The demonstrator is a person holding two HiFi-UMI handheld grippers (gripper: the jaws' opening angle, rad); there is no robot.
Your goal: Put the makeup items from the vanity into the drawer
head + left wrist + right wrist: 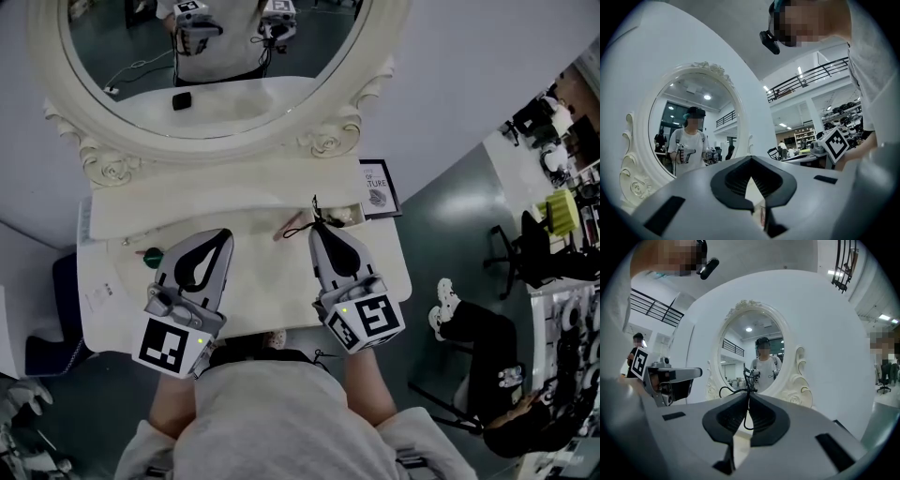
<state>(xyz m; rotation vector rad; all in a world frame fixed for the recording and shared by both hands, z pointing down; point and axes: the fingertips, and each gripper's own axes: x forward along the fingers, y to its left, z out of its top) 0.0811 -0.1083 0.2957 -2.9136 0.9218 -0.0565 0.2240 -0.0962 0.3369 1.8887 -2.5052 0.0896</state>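
Note:
The white vanity top point(267, 295) lies below me under an oval mirror point(220, 70). My right gripper point(316, 228) is shut on a thin black looped cord point(310, 214). In the right gripper view the cord point(748, 380) sticks up past the closed tips of that gripper point(749, 393) and a loop hangs behind them. A pinkish stick-shaped item point(287, 225) lies just left of those tips. A small green and red item point(151, 254) sits at the left of the top. My left gripper point(226, 234) point(750, 158) is shut with nothing in it, held over the top. No open drawer shows.
A framed print point(379, 188) leans at the vanity's back right, with small pale items point(349, 216) beside it. A paper sheet point(101, 295) lies at the left edge. The carved mirror frame point(799, 380) rises close ahead. A seated person point(487, 375) is on the floor's right side.

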